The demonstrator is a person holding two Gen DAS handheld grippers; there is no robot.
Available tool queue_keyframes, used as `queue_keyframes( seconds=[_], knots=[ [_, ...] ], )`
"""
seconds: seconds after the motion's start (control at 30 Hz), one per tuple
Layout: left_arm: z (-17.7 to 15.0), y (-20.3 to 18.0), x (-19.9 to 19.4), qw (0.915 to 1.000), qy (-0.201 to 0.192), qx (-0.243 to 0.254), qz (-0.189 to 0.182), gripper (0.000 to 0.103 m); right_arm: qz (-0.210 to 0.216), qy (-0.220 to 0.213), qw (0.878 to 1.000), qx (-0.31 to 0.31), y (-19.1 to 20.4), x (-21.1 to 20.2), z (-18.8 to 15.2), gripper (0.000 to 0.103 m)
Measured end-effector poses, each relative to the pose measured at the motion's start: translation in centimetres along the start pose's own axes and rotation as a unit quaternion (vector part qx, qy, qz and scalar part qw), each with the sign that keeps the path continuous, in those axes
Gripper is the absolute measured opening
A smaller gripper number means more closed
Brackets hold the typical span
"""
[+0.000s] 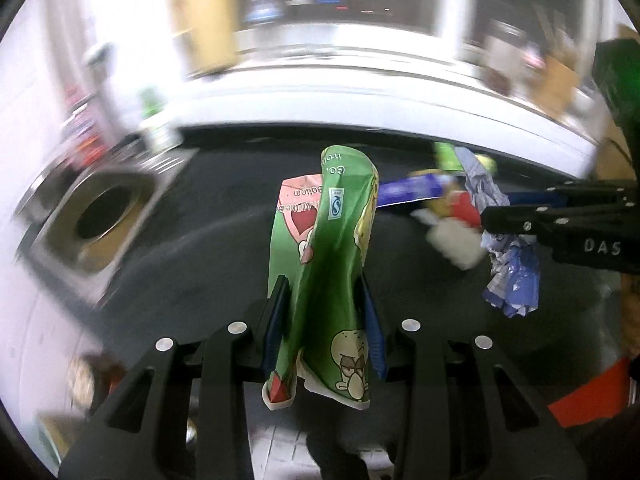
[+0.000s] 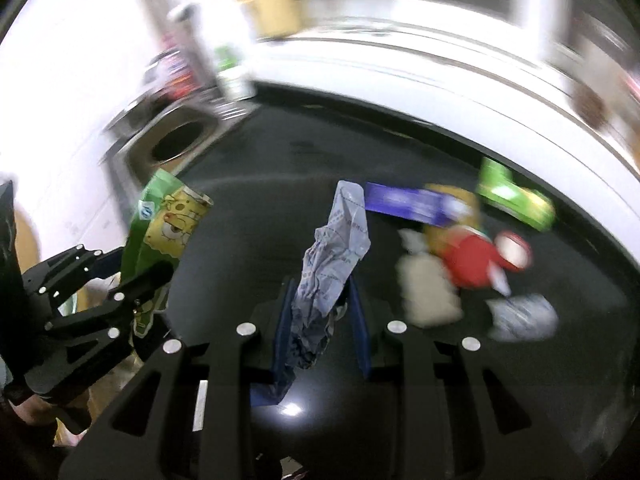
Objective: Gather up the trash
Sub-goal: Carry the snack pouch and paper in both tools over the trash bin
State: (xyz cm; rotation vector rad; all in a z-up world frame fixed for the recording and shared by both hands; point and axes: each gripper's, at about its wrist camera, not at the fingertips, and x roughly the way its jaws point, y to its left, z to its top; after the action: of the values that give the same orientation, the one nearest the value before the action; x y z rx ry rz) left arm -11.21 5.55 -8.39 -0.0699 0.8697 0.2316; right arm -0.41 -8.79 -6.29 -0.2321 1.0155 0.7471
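Jaws: left gripper (image 1: 326, 312) clamps green wrapper (image 1: 332, 248), right gripper (image 2: 320, 316) crumpled paper (image 2: 334, 256) | black counter (image 2: 280, 168) | steel bin (image 1: 100, 220)

I see a dark countertop (image 1: 168, 280) running under me, glossy where a ceiling light reflects on its near part. At far left sits a steel panel with a round hole (image 1: 106, 216). A white ledge (image 1: 360, 96) bounds the far side; beyond it everything blurs.

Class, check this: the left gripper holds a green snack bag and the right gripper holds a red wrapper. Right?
Not quite. The right gripper holds a crumpled blue-grey wrapper, not a red one, as the right wrist view shows. The left gripper does hold the green snack bag.
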Motion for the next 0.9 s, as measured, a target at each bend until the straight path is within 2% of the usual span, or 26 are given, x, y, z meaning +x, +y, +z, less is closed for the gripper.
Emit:
queue_keyframes(
  seconds=[0.13, 0.2, 0.33, 0.47, 0.57, 0.63, 0.83, 0.9],
  knots=[
    [-4.2, 6.7, -2.0, 0.9953, 0.009, -0.063, 0.073, 0.035, 0.069, 0.021, 0.993, -0.091, 9.3, 3.5, 1.9, 0.028],
    [-7.1, 10.3, -3.0, 0.9887, 0.024, -0.101, 0.108, 0.035, 0.104, 0.032, 0.986, -0.130, 13.9, 5.1, 2.2, 0.028],
    [-12.7, 16.0, -4.6, 0.9716, 0.047, -0.175, 0.152, 0.035, 0.168, 0.065, 0.959, -0.219, 24.5, 9.0, 1.6, 0.028],
    [-19.2, 21.2, -6.0, 0.9483, 0.061, -0.247, 0.190, 0.035, 0.213, 0.100, 0.931, -0.278, 32.8, 13.0, -0.1, 0.028],
    [-23.8, 24.4, -5.9, 0.9318, 0.071, -0.291, 0.205, 0.035, 0.236, 0.130, 0.909, -0.318, 38.7, 17.3, -2.2, 0.028],
    [-26.4, 26.0, -5.2, 0.9227, 0.077, -0.316, 0.206, 0.035, 0.247, 0.148, 0.899, -0.331, 41.1, 19.8, -3.5, 0.028],
    [-34.0, 30.8, -1.1, 0.8911, 0.093, -0.397, 0.199, 0.035, 0.234, 0.200, 0.879, -0.365, 46.8, 28.9, -7.0, 0.028],
    [-35.2, 31.9, 0.5, 0.8847, 0.094, -0.414, 0.192, 0.036, 0.225, 0.220, 0.875, -0.367, 48.3, 32.0, -8.0, 0.028]
  ],
)
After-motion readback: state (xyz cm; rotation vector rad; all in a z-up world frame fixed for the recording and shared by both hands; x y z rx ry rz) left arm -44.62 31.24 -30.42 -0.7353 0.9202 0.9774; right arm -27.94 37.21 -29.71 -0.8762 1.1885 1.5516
